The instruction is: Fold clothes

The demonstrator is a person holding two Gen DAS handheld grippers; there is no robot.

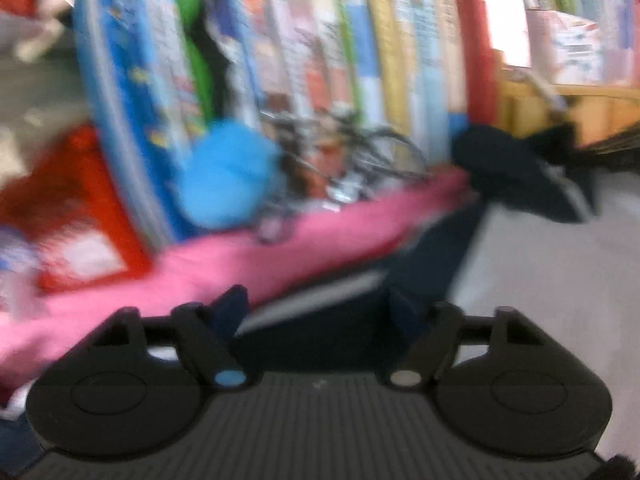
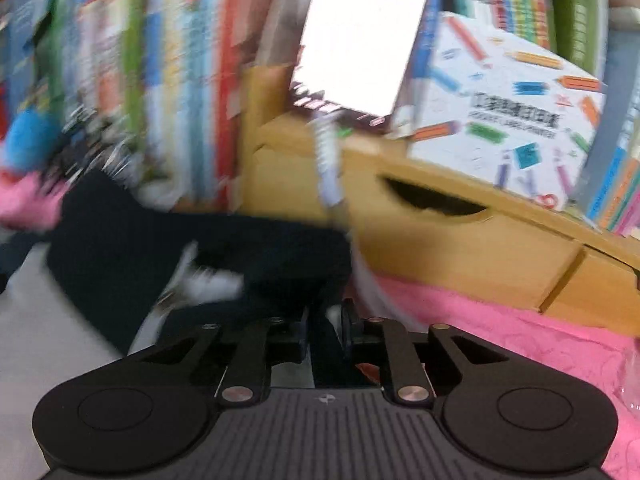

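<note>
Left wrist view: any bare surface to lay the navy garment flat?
Bare grey tabletop lies right of the navy garment, below the wooden organiser. In the right wrist view, a grey patch sits lower left. Crowded: the pink cloth, blue pom-pom and row of books along the back.

Both my wrist cams are sitting low over the table, looking forward along the fingers, heavily motion-blurred. Left cam is facing the row of books (image 1: 320, 40), close in, with the pink cloth (image 1: 240, 256) running across. Right cam is facing the wooden drawer box (image 2: 460, 248), very near. Both are sharing the dark navy garment (image 1: 516, 168) (image 2: 160, 236), pink cloth (image 2: 520, 344) and blue fluffy ball (image 1: 224, 172) (image 2: 28, 140).
</note>
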